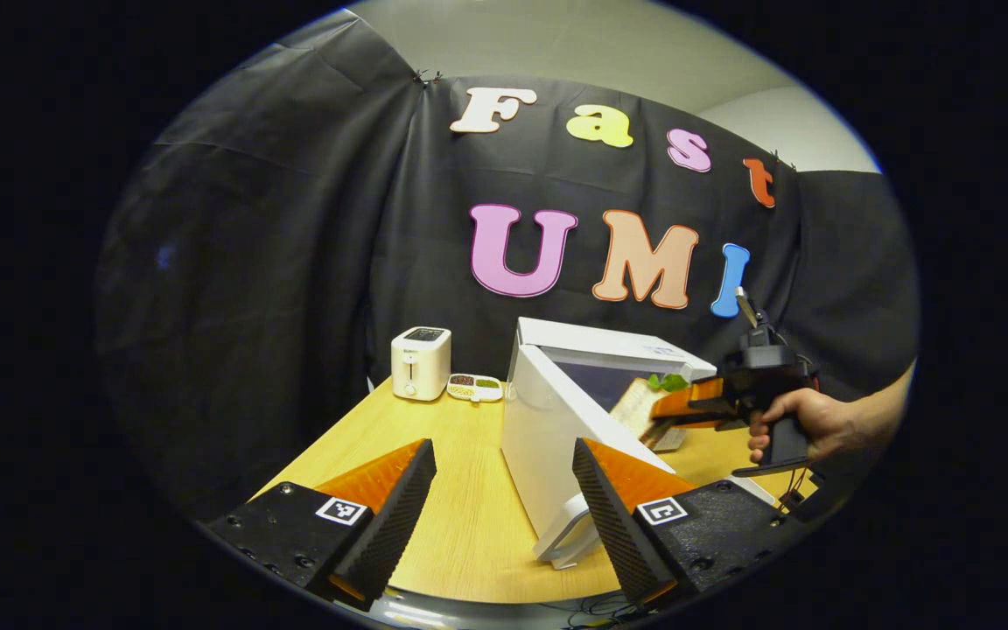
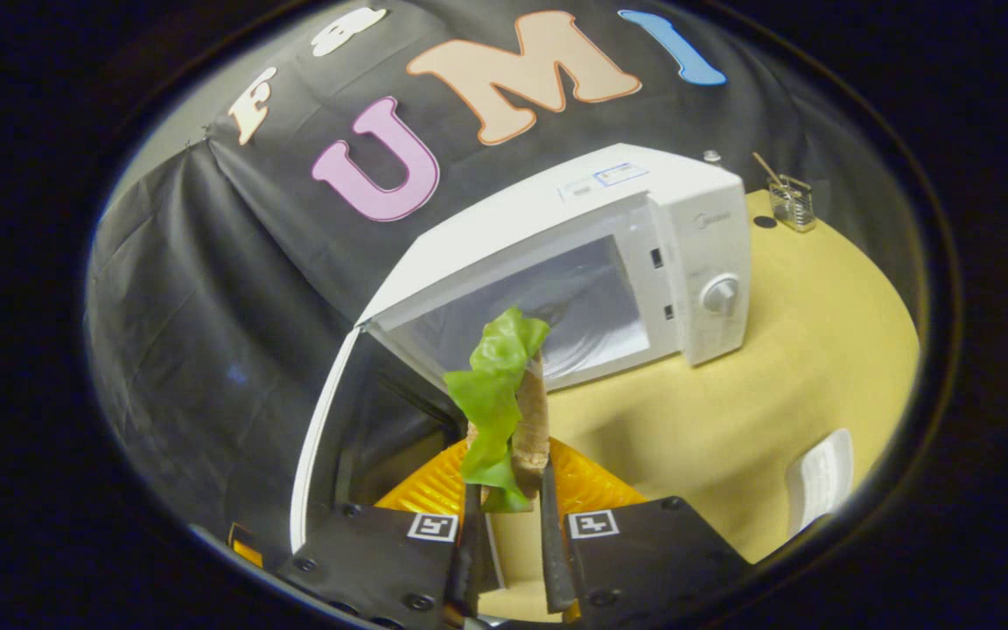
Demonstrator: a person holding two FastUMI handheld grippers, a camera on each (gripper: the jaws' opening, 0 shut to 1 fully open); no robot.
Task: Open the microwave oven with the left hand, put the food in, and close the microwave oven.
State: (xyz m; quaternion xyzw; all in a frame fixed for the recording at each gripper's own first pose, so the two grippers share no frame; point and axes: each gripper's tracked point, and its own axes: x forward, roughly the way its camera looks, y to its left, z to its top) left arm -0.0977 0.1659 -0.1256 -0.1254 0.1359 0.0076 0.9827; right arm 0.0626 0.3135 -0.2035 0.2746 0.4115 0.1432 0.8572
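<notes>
In the left gripper view, the left gripper (image 1: pixel 500 490) is seen released, its fingers spread wide on either side of the swung-out white microwave door (image 1: pixel 556 446), touching nothing. The opening step is therefore judged done: the door stands fully open from the boxy white microwave oven (image 2: pixel 609 254), whose pale cavity is exposed.

In the right gripper view, the right gripper (image 2: pixel 508 542) is clenched on the food, a slice of brown toast topped with a green lettuce leaf (image 2: pixel 504 402), held upright between both fingers. The food is carried in front of the cavity mouth, just outside it as far as can be judged; the fisheye makes the gap hard to read. In the left gripper view the same gripper is held by a hand (image 1: pixel 806 424) beside the oven's opening.

Placing the food inside and closing the door are left to do.

Behind the microwave oven's open door, a small white toaster (image 1: pixel 421 363) and a divided white dish (image 1: pixel 475 387) stand on the light wooden table (image 1: pixel 469 490).
</notes>
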